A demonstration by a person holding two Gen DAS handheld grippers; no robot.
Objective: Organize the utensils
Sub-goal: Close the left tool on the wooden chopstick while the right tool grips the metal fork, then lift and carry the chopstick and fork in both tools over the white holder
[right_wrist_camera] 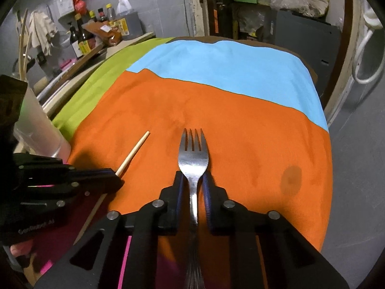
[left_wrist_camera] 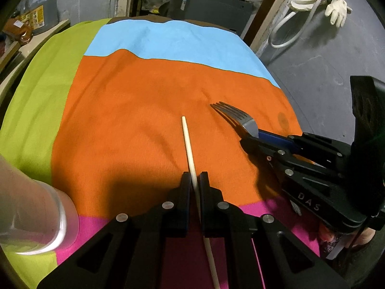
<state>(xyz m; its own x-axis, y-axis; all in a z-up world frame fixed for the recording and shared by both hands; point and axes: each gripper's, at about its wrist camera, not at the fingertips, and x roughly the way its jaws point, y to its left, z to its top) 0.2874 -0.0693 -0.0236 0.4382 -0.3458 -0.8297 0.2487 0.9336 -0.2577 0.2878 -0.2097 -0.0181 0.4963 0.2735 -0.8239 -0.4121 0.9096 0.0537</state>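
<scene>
Colorful cloth (left_wrist_camera: 149, 91) covered my desk.
Left hand-held gripper (left_wrist_camera: 194, 180) pinched a chopstick (left_wrist_camera: 189, 142); right hand-held gripper (right_wrist_camera: 192, 180) clamped a fork (right_wrist_camera: 193, 154).

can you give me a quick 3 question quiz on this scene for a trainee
1. Multiple choice: what does the left gripper hold? A) spoon B) chopstick C) knife
2. True or false: the fork lies loose on the cloth, away from both grippers.
3. Fill in: in the left wrist view, the clear cup stands to the ___ of the left gripper.

Key
1. B
2. False; it sits between the fingers of the right gripper.
3. left
</scene>
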